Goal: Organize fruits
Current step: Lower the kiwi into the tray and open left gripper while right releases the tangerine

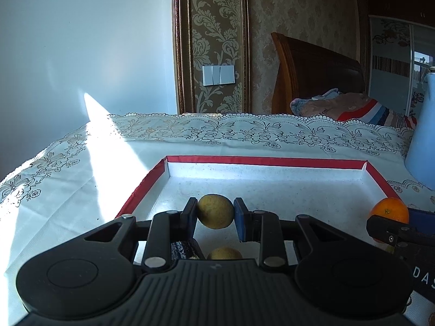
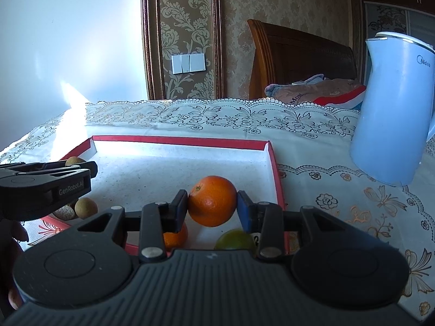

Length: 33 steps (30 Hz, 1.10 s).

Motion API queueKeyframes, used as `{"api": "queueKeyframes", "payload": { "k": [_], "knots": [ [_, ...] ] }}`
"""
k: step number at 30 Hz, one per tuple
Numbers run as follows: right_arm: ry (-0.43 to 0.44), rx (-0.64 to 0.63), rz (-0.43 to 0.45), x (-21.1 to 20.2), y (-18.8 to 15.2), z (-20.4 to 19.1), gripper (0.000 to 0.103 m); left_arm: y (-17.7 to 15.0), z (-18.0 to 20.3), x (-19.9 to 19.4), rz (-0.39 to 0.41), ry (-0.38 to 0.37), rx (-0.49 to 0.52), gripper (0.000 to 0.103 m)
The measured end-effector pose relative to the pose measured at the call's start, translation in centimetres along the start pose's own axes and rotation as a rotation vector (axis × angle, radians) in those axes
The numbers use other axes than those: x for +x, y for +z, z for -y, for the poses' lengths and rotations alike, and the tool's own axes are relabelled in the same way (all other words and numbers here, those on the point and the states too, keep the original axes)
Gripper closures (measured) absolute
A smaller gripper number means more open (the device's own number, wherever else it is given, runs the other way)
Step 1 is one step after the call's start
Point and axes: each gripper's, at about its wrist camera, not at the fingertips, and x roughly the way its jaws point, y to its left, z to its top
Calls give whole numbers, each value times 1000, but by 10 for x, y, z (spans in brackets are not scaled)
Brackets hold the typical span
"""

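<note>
My left gripper (image 1: 215, 216) is shut on a small yellow-brown round fruit (image 1: 215, 211) and holds it over the near left part of a red-rimmed white tray (image 1: 261, 160). Another such fruit (image 1: 224, 254) lies below it. My right gripper (image 2: 212, 203) is shut on an orange (image 2: 212, 200) above the tray's near right corner (image 2: 273, 163); it also shows in the left wrist view (image 1: 389, 209). A second orange (image 2: 176, 237) and a green fruit (image 2: 236, 239) lie beneath. Small brown fruits (image 2: 86, 207) lie at the tray's left.
A light blue Midea kettle (image 2: 391, 108) stands on the lace tablecloth (image 2: 339, 190) right of the tray. A wooden headboard and bedding are behind the table. The left gripper's body (image 2: 46, 184) shows at the left of the right wrist view.
</note>
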Motion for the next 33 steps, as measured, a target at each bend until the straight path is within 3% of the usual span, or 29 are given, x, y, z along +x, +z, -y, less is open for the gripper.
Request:
{"api": "queueKeyframes", "payload": {
  "k": [14, 33],
  "knots": [
    [36, 22, -19, 13, -4, 4, 66, -5, 3, 13, -71, -60, -1, 75],
    [32, -19, 6, 15, -5, -7, 66, -7, 8, 13, -68, -68, 14, 75]
  ]
}}
